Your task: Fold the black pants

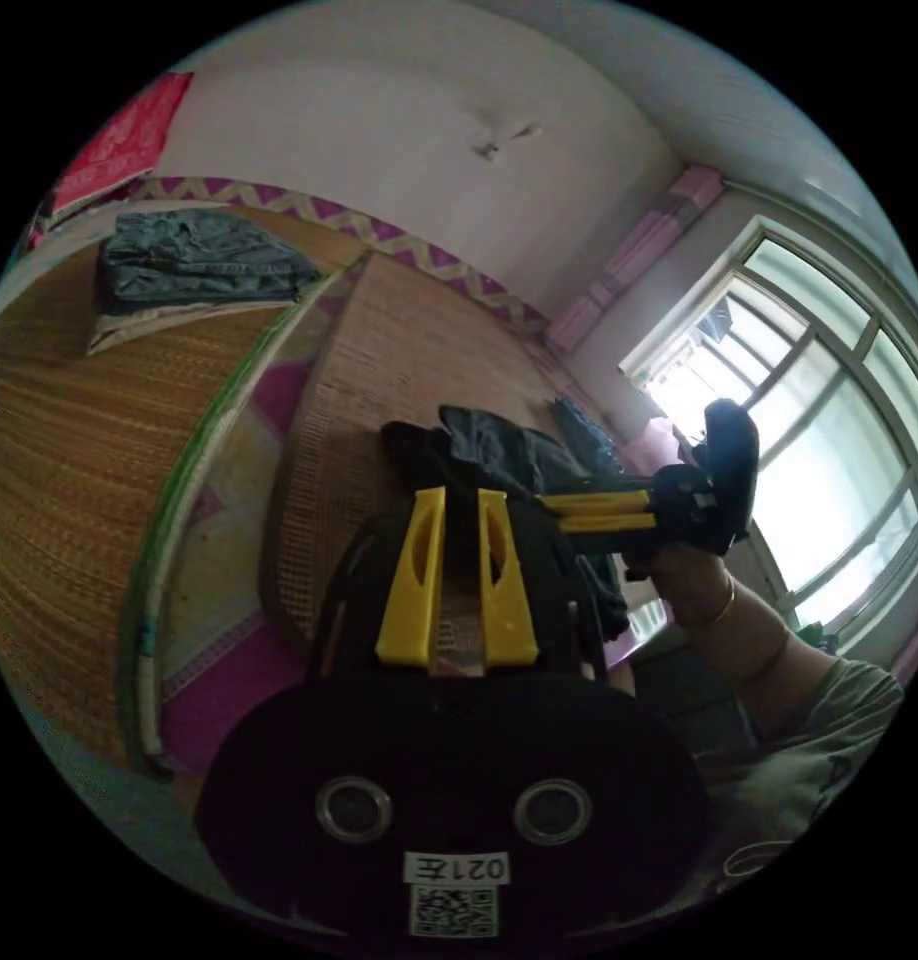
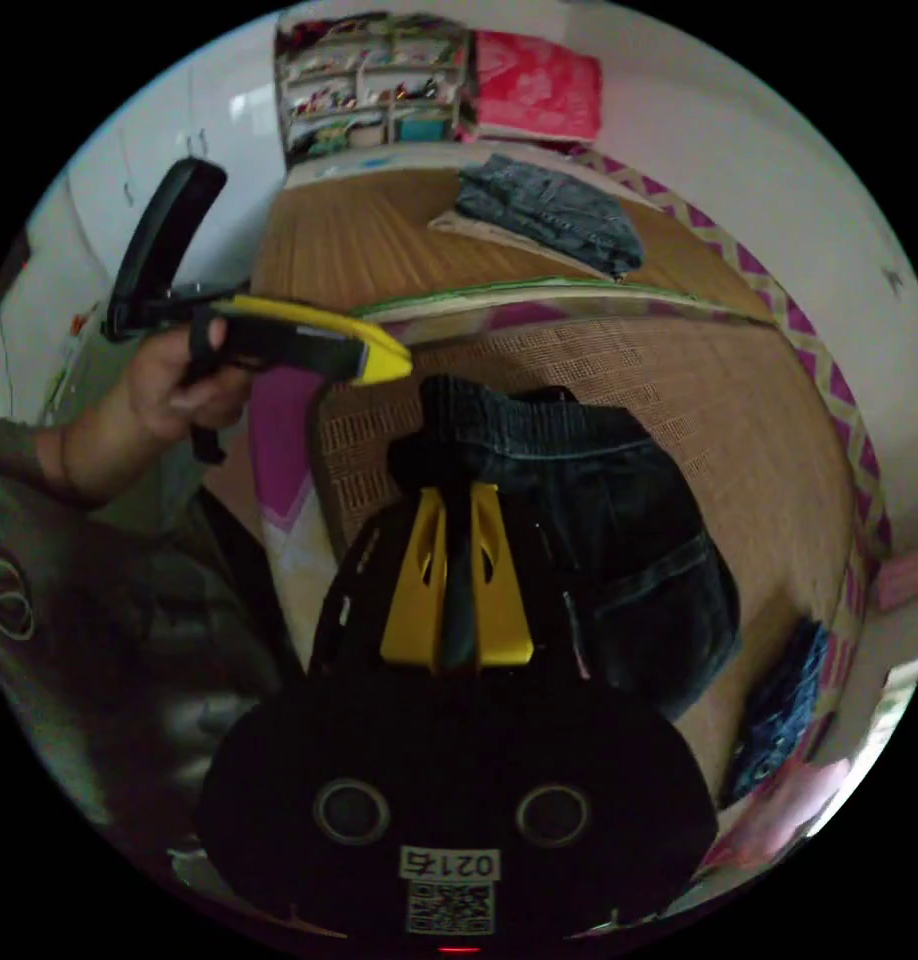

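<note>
The black pants point(image 2: 599, 520) hang bunched above a woven mat point(image 2: 739, 400), waistband on top. In the right gripper view, my right gripper point(image 2: 459, 495) is shut on a fold of the dark cloth, which runs between its yellow jaws. My left gripper point(image 2: 399, 362), held in a hand, meets the waistband corner from the left with its jaws together. In the left gripper view, the pants point(image 1: 499, 455) rise just past my left gripper point(image 1: 461, 497), and dark cloth sits between its jaws. My right gripper point(image 1: 547, 508) comes in from the right, pinching the same bunch.
A stack of folded jeans point(image 2: 549, 215) point(image 1: 199, 265) lies on a second mat further back. A blue garment point(image 2: 779, 710) lies near the mat's edge. A bright window point(image 1: 809, 450) stands behind the person's arm point(image 1: 749, 640). Shelves point(image 2: 369, 80) line the far wall.
</note>
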A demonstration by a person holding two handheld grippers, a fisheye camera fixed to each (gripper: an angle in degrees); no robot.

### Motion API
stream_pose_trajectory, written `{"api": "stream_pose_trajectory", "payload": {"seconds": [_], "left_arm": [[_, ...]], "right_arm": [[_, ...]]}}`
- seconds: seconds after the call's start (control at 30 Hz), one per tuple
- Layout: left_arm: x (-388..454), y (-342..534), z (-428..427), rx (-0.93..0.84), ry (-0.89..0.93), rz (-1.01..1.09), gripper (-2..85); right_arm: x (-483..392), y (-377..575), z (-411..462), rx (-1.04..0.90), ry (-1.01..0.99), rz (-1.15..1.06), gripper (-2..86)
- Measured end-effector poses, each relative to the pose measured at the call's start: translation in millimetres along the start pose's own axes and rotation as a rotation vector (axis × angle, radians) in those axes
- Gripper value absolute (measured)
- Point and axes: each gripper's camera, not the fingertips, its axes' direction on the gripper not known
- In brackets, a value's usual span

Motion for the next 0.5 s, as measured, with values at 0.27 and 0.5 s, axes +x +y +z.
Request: {"api": "stream_pose_trajectory", "payload": {"seconds": [0.27, 0.5], "left_arm": [[-17, 12, 0, -0.009, -0.042, -0.033, 5.2], [-6, 19, 14, -0.045, -0.103, 0.008, 4.6]], "right_arm": [[-4, 40, -25, 0.141, -0.001, 0.074, 12.7], [33, 63, -32, 0.21, -0.008, 0.178, 3.8]]}}
